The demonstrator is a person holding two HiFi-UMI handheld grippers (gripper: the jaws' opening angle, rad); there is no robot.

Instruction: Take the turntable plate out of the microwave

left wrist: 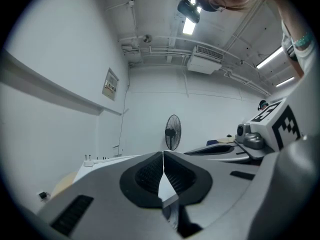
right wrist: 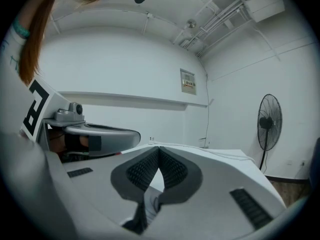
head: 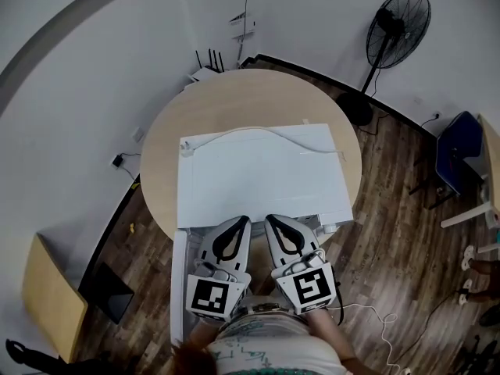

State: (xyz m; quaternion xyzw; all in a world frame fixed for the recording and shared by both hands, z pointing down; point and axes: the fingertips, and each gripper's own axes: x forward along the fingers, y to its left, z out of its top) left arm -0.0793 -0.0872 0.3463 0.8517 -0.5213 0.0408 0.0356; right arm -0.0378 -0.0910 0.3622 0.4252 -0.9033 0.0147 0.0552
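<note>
Wood-plank floor, white walls, pedestal fan at the far right. Round wooden bench at centre, carrying one white microwave, seen from above. A white power cord lay across its top. A white panel stood out from the near left corner, judged to be the door swung open toward the person.

Left tongs: jaws pressed together, nothing between them, held roughly level at the microwave's near edge.

Right tongs: likewise closed and empty, just beside the left pair. Each gripper view looked over the microwave's top, not into it.

Turntable plate: not visible in any view. Judged to sit inside the cavity, hidden below the microwave's top.

Stage, as judged: approach, plate not yet gripped.

Hazards noted:
- Both pairs needed to open before any grip; closed tips pushed into the cavity could knock the plate off its support.
- The plate, if glass, was likely smooth and heavy. Pinched at one rim only, it might tilt, slip from the pads or strike the cavity lip.
- The open door crowded the left pair.
</note>
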